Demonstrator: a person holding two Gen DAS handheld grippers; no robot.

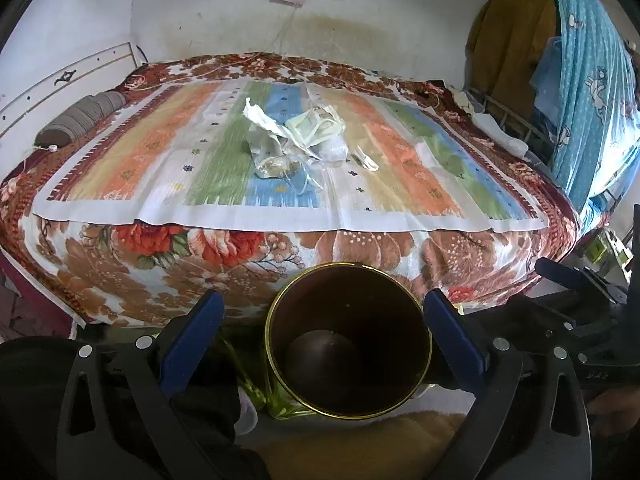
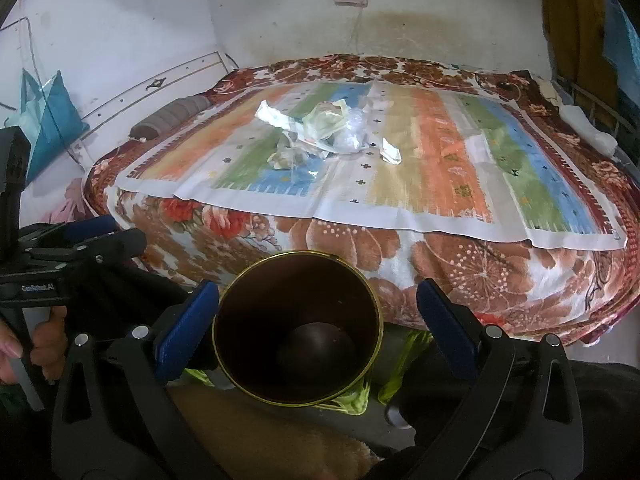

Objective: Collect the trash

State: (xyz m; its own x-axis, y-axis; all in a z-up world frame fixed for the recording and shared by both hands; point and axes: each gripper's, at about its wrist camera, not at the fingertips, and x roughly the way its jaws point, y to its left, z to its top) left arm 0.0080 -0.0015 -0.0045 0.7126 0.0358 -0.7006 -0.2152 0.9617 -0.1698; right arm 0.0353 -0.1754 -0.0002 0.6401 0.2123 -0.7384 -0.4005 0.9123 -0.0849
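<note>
Trash (image 1: 298,140) lies in a loose heap near the middle of the striped cloth (image 1: 160,168) that covers the bed (image 1: 120,280), well apart from both of our grippers, so we judge the collecting has not begun: nothing is in either grip, and the dark bin (image 1: 348,344) in front of the bed looks empty down to its rounded bottom. Everything is left to do, as far as we can see: each piece has to be lifted off the cloth and dropped into the bin. Our left gripper (image 1: 320,344) has its blue-padded fingers spread wide with the bin's mouth showing between them, and our right gripper (image 2: 316,328) is spread just as wide, pinching nothing. The heap seems to be crumpled white paper, a pale greenish wrapper or bag, and clear crinkled plastic film, with one small white scrap (image 1: 366,160) lying just beside it; we expect these to be light, springy and slippery to pinch. The bin is smooth, round and tapered, dark brown inside with a thin gold rim. The cloth is thin and flat-woven, while the floral blanket under it looks plush.
</note>
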